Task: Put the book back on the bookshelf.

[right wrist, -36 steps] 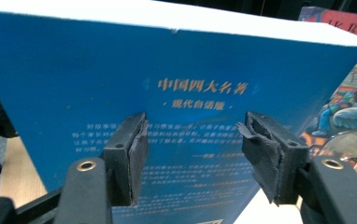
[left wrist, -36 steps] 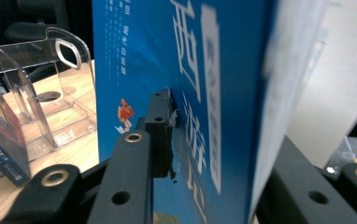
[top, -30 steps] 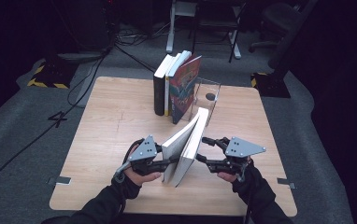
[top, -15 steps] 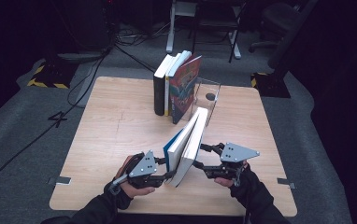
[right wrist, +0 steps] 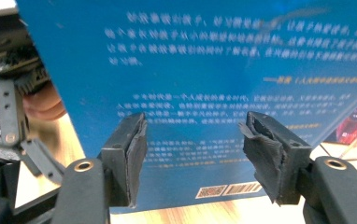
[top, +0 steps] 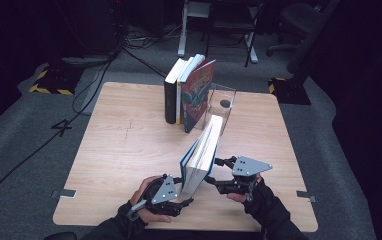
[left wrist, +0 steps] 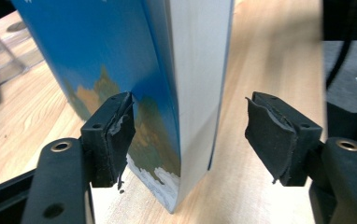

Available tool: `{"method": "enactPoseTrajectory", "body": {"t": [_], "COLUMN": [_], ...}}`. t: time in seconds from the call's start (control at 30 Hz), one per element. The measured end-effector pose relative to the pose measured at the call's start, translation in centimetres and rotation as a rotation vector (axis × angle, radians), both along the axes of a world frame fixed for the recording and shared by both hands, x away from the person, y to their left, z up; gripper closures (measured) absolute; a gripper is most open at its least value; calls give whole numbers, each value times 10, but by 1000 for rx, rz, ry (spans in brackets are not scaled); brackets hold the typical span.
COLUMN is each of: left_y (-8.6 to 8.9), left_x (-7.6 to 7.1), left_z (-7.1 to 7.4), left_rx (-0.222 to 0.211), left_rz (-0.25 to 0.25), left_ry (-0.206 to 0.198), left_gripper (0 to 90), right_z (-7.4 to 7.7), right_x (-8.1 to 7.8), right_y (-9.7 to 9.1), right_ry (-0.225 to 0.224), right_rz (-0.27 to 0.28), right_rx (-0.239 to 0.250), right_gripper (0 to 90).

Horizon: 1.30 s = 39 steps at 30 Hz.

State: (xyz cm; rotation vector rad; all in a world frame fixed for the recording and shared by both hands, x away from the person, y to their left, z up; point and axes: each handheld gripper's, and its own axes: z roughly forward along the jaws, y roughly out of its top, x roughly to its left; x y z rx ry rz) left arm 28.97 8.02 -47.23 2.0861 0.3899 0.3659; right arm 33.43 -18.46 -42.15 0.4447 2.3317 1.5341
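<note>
A blue-covered book (top: 202, 154) stands on its lower edge on the wooden table (top: 119, 150), leaning, between my two grippers. In the left gripper view its blue cover (left wrist: 97, 56) and white page block sit between the jaws, the lower corner resting on the wood. My left gripper (top: 181, 193) (left wrist: 190, 126) has just been opening; its left pad (left wrist: 118, 135) is at the cover, while the right pad (left wrist: 270, 137) stands well clear. My right gripper (top: 210, 179) (right wrist: 193, 140) is open and faces the flat back cover (right wrist: 214, 70), with nothing between its pads.
Three upright books (top: 189, 92) stand at the table's back middle against a clear plastic bookend (top: 224, 102). Bare wood lies to the left of the hands. Cables and chair legs sit on the floor beyond the far edge.
Both hands have come down and toward me with the book, whose lower edge now rests on the table. The left jaws have spread wider off the book.
</note>
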Motion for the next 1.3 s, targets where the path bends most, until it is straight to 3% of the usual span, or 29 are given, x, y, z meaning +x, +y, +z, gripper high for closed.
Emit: {"method": "enactPoseTrajectory", "body": {"t": [0.1,0.33,0.5,0.8,1.03,1.17,1.3], "left_y": [-3,-13,-16,-11,3,15,24], "left_x": [1,4,6,8,15,23,30], "left_z": [-6,-11,-11,-9,-6,-4,-1], "left_rx": [-18,-75,-78,-73,-69,-52,-25], "left_rz": [35,135,181,169,161,140,87], "left_ry": [7,-18,-37,-12,31,42,59], "left_gripper": [315,314,323,391,519,574,587], "right_z": [-6,-9,-12,-13,-14,-15,-17], "right_x": [2,5,8,14,22,24,25], "right_y": [2,6,10,10,-1,-8,-14], "right_ry": [11,3,-5,-15,-26,-30,-33], "right_rz": [-7,-25,-48,-82,-147,-165,-176], "right_rx": [-8,-6,-14,-30,-37,-49,-61], "right_gripper": [372,331,302,288,309,309,308]}}
